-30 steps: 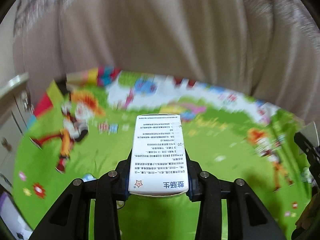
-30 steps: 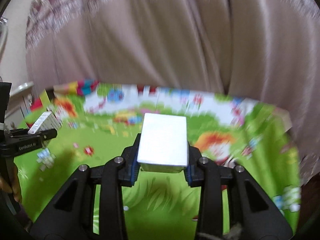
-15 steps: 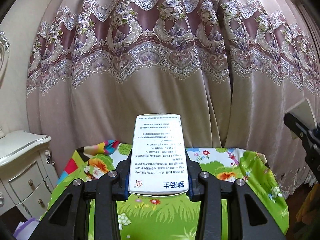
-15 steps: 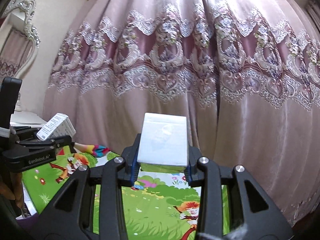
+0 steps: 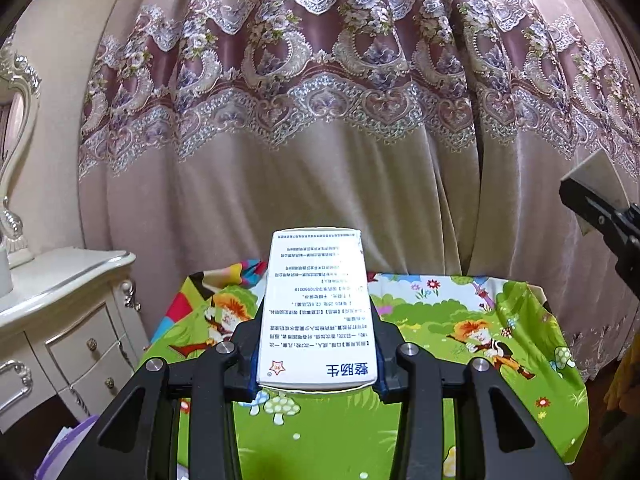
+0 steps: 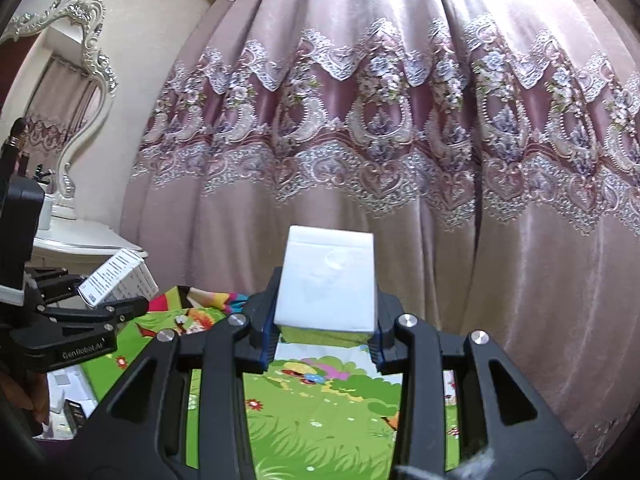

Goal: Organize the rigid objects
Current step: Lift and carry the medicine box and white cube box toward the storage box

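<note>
Setting: a home bedroom. Indicators: pink lace-trimmed curtain across the frame; ornate white dresser with mirror at left; cartoon-print cloth covering the counter below.

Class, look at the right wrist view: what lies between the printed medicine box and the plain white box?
Nothing solid: between the printed medicine box and the plain white box only curtain shows behind.

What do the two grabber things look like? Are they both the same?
Yes. The left gripper and right gripper are both black plastic, with angled arms with cut-out holes, round silver screws and blue pads inside the jaws. The left one's side has white "GenRobot.AI" lettering. No cables show.
</note>
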